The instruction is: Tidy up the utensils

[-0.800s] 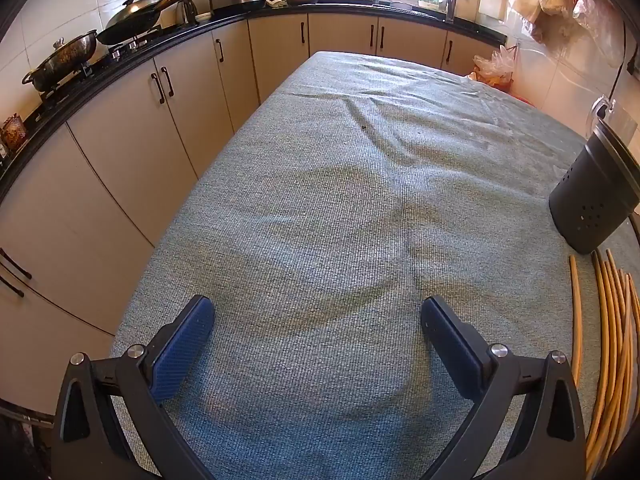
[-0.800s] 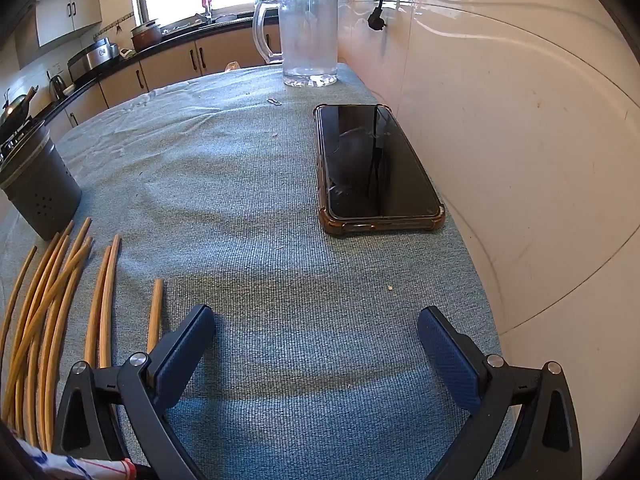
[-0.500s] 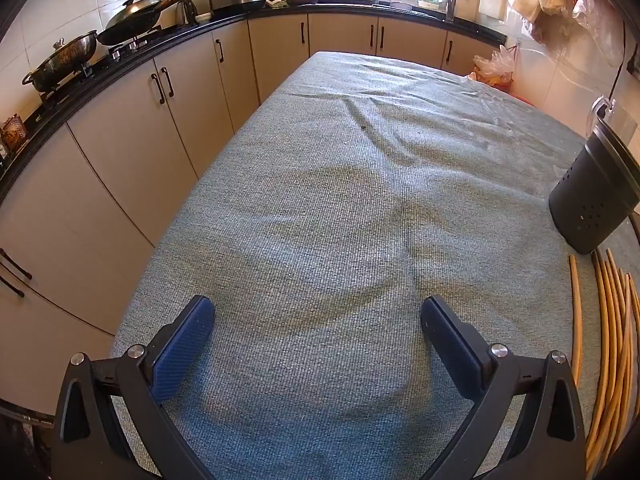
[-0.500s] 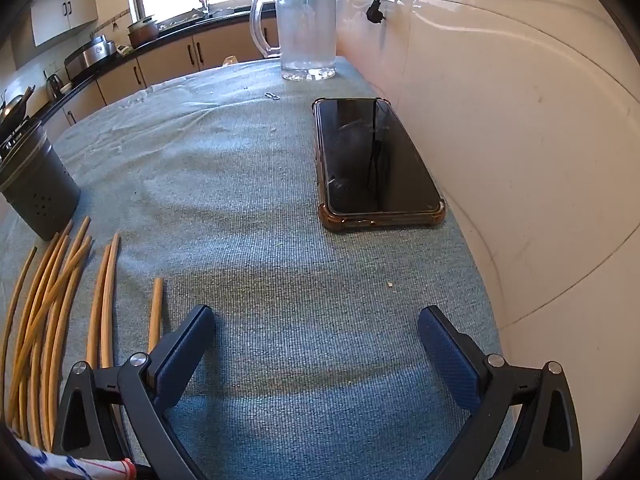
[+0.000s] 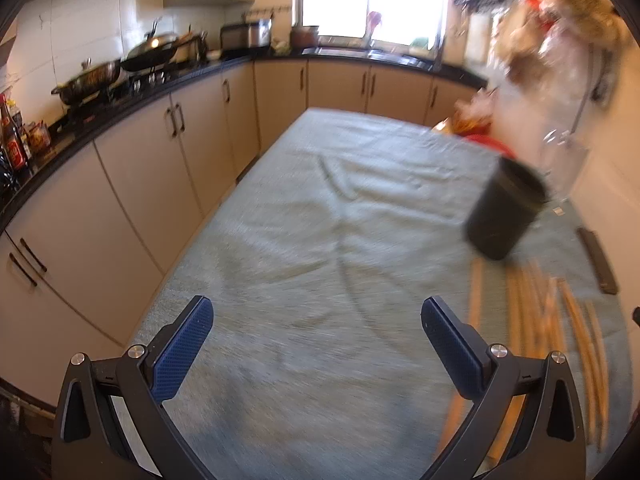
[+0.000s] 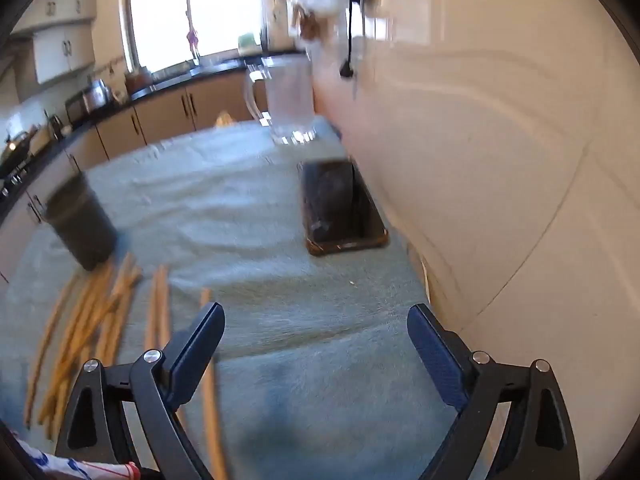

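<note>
Several long wooden chopsticks (image 5: 532,320) lie side by side on the grey-blue cloth (image 5: 320,220), just in front of a dark perforated holder (image 5: 504,212) that stands upright. In the right wrist view the same chopsticks (image 6: 104,320) and holder (image 6: 80,224) sit to the left. My left gripper (image 5: 316,340) hangs open above bare cloth, left of the chopsticks. My right gripper (image 6: 316,348) is open too, with one chopstick (image 6: 210,380) running under its left finger. Neither holds anything. Both views are blurred by motion.
A black phone (image 6: 340,204) lies by the white wall (image 6: 500,160), with a clear glass jug (image 6: 286,100) behind it. Kitchen cabinets (image 5: 160,168) and a dark counter with pans (image 5: 96,80) run along the left. The table's left edge drops off near my left gripper.
Both grippers have lifted and tilted up, so more of the kitchen shows. The holder and chopsticks now sit further into each view. The jaws stay wide.
</note>
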